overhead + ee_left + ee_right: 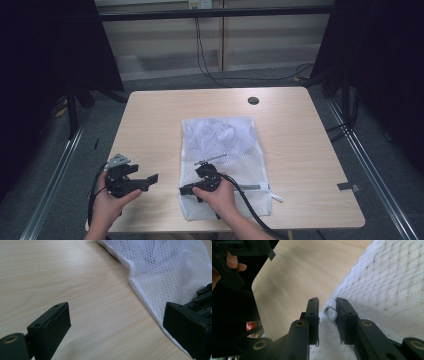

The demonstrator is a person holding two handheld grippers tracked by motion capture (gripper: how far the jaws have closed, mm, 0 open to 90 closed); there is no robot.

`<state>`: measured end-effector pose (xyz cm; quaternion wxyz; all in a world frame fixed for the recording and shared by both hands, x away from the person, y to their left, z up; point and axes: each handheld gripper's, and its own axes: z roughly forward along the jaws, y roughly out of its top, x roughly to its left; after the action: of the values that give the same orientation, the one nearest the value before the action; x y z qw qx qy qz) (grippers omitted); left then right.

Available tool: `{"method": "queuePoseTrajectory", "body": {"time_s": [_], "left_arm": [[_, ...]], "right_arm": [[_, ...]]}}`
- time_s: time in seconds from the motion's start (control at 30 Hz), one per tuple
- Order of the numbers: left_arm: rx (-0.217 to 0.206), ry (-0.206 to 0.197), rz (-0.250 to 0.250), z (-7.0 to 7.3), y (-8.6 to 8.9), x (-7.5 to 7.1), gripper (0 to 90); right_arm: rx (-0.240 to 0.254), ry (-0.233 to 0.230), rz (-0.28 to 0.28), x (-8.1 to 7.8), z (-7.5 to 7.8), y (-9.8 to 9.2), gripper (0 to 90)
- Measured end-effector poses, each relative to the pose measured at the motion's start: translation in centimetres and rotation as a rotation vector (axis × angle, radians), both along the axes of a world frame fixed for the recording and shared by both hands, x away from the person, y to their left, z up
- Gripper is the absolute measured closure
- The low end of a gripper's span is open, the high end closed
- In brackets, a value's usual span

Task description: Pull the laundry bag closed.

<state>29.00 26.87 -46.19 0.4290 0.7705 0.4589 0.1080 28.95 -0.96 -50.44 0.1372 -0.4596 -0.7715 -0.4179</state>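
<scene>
A white mesh laundry bag point(225, 150) lies flat in the middle of the table, with pale crumpled cloth point(220, 131) inside its far end. My right gripper point(184, 190) sits at the bag's near left corner and points left. In the right gripper view its jaws point(327, 301) stand a narrow gap apart over the bag's edge point(387, 277). A small white zipper pull point(331, 314) lies between them, with a slit still showing beside it. My left gripper point(146, 172) rests left of the bag, open wide over bare wood point(116, 315), the bag's edge point(170, 270) just to its right.
The light wooden table point(150, 120) has bare room left and right of the bag. A small black round disc point(253, 100) sits near the far edge. The bag's grey zipper strip point(255, 187) runs along its near end. Dark curtains and floor rails flank the table.
</scene>
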Motion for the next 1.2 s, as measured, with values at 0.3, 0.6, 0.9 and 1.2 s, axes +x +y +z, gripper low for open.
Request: {"method": "queuePoseTrajectory", "body": {"time_s": [0.3,0.6,0.9,1.2], "left_arm": [[0.002,0.002,0.001,-0.01,0.00,0.03,7.4],[-0.004,0.000,0.005,0.08,0.17,-0.02,7.5],[-0.024,0.012,0.006,0.15,0.13,-0.04,8.5],[-0.032,0.015,-0.006,0.22,-0.05,-0.08,8.5]], "right_arm": [[-0.002,0.005,-0.010,-0.07,-0.28,0.22,75.5],[-0.018,-0.007,-0.022,-0.22,-0.50,0.40,79.7],[-0.030,0.006,-0.041,-0.09,-0.42,0.28,84.8],[0.021,0.011,-0.058,0.10,0.35,-0.48,86.9]]}}
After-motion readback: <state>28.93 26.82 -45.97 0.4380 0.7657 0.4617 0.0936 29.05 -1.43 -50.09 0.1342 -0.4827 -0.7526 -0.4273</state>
